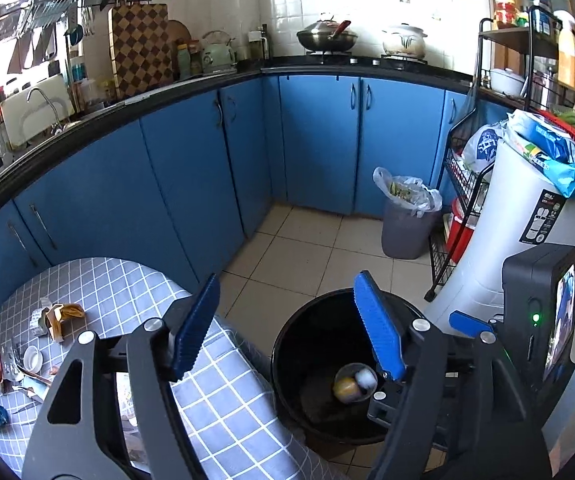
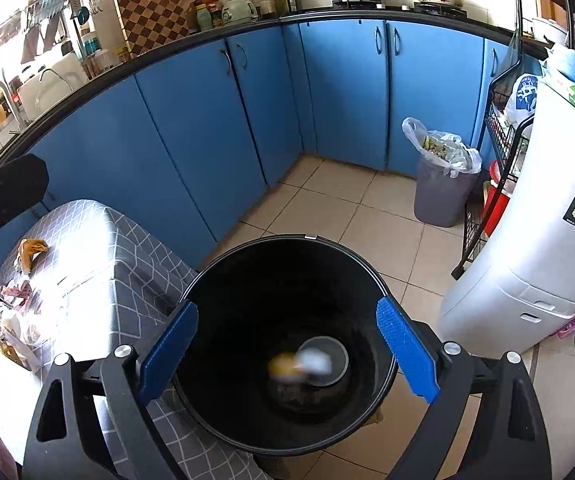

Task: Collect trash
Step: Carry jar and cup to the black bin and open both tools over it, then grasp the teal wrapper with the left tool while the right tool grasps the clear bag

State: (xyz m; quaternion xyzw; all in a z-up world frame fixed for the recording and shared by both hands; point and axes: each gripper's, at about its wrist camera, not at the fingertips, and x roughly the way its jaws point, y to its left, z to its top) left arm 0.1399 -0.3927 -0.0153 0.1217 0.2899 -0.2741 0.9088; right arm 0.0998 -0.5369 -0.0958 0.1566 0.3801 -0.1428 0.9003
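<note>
A black round bin (image 2: pixel 287 256) stands on the floor beside the table and also shows in the left wrist view (image 1: pixel 287 344). A blurred yellow-and-white piece of trash (image 2: pixel 299 362) is in the air inside it, over a grey round thing at the bottom; it also shows in the left wrist view (image 1: pixel 355 384). My right gripper (image 2: pixel 287 352) is open and empty right above the bin. My left gripper (image 1: pixel 287 328) is open and empty, between table edge and bin. Wrappers and scraps (image 1: pixel 59 316) lie on the table at the left (image 2: pixel 27 252).
The table has a grey checked cloth (image 1: pixel 227 400). A grey bin with a plastic liner (image 2: pixel 443 188) stands by the blue cabinets (image 2: pixel 207 120). A white appliance (image 2: pixel 535 240) and a black wire rack (image 1: pixel 467 184) stand at the right. The floor is tiled.
</note>
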